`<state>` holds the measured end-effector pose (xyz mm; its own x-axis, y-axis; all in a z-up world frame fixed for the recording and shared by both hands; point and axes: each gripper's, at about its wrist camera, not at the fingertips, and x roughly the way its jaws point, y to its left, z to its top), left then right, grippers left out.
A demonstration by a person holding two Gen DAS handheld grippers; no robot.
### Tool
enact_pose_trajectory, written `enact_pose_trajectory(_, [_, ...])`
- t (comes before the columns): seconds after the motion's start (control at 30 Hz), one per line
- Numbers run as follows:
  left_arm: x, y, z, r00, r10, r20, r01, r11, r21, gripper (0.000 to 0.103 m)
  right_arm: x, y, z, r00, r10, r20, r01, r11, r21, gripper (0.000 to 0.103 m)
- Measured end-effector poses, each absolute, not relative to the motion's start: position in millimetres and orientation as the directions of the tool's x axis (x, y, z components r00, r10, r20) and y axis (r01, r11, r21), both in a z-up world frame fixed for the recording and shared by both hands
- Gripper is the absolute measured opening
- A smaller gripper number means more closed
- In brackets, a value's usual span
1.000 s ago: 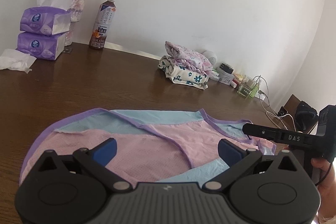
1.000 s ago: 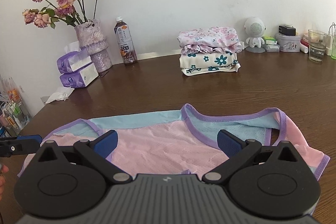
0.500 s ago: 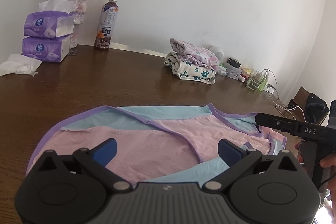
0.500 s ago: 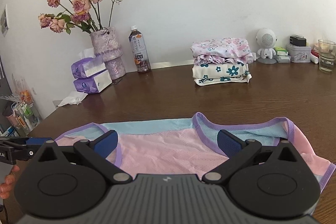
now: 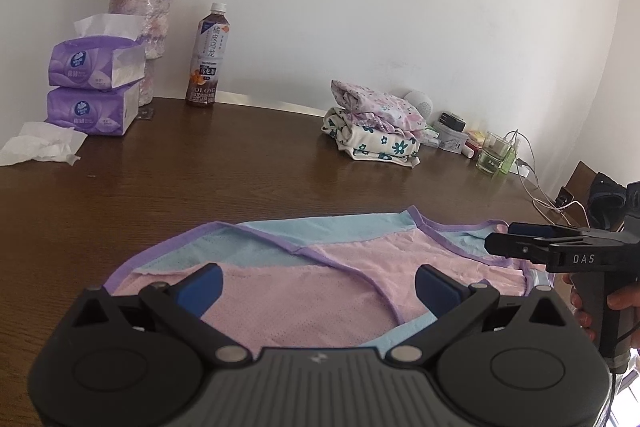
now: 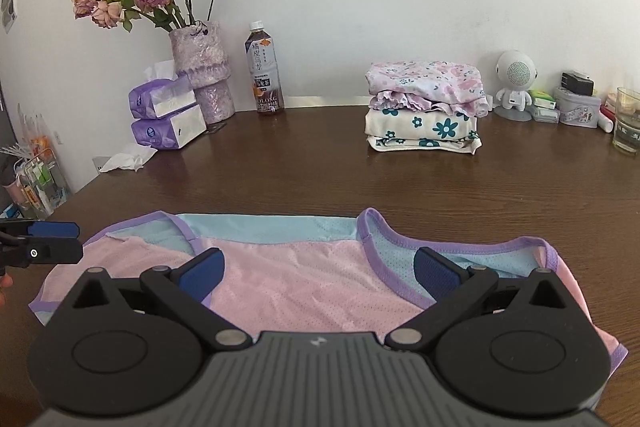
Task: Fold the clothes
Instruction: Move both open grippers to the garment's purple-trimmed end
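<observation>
Our left gripper is wide open above the pink and blue garment, and nothing is between its blue pads. Our right gripper is also spread wide, with its pads above the same garment and holding nothing. We cannot tell if the pads touch the cloth or only hang just over it.

The garment lies flat on the dark wooden table, directly under and in front of both grippers. It is pink mesh with light blue parts and a purple border. In the left wrist view, the right gripper shows to the right of ours, over the garment's right end, with a hand around its handle. In the right wrist view, the tips of the left gripper show at the far left, beside the garment's left end.

Ahead of the right gripper, well apart from the garment, a stack of folded floral clothes stands near the wall. Ahead to the left we see a tea bottle, a vase of roses and two purple tissue packs, one on the other, with a crumpled tissue near them. Ahead to the right are a small white robot figure and a glass.
</observation>
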<state>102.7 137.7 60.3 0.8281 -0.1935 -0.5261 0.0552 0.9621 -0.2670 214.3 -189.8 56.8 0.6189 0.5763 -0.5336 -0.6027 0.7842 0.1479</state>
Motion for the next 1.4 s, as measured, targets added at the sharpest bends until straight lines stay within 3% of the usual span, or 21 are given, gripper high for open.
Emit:
enact_pose_trajectory(0.17, [112,144,60,0.812,-0.207,-0.545,0.053,0.957,-0.284,0.103,225,-186,63,0.618,0.562,-0.55,-0.605,0.786,0.124,0.103])
enact_pose_trajectory(0.4, [124,153,73,0.806,-0.175,-0.566,0.063,0.975,-0.213,0.103,250,-194,74,0.622,0.546,-0.561,-0.632,0.773,0.052,0.103])
enact_pose_trajectory(0.7, [176,156,91,0.749,-0.159,-0.643,0.209,0.978,0.002,0.101,297,-167,94,0.536,0.559,-0.633,-0.799,0.578,-0.166,0.102])
enact_pose_trajectory(0.77, [195,153,88,0.722,-0.164,-0.672,0.245,0.969,0.027,0.09,310,-156,90,0.499,0.562,-0.66,-0.826,0.54,-0.165,0.091])
enact_pose_trajectory(0.87, [225,148,70,0.654,-0.183,-0.735,0.299,0.954,0.029,0.078,327,-139,79,0.425,0.561,-0.71,-0.87,0.471,-0.148,0.084])
enact_pose_trajectory(1.03, [254,144,49,0.59,-0.212,-0.779,0.381,0.924,0.038,0.072,347,-122,56,0.337,0.532,-0.777,-0.916,0.377,-0.139,0.077])
enact_pose_trajectory(1.1, [264,146,44,0.568,-0.226,-0.792,0.396,0.918,0.022,0.07,355,-117,48,0.315,0.517,-0.796,-0.926,0.353,-0.137,0.069])
enact_pose_trajectory(1.17, [272,149,39,0.542,-0.232,-0.808,0.405,0.914,0.009,0.065,364,-114,39,0.29,0.507,-0.811,-0.933,0.34,-0.122,0.05])
enact_pose_trajectory(1.23, [281,153,35,0.515,-0.238,-0.823,0.414,0.91,-0.004,0.058,372,-114,33,0.261,0.511,-0.819,-0.94,0.329,-0.094,0.043])
enact_pose_trajectory(1.4, [293,157,31,0.474,-0.269,-0.839,0.452,0.891,-0.03,0.054,385,-116,24,0.171,0.521,-0.837,-0.95,0.312,0.0,0.041])
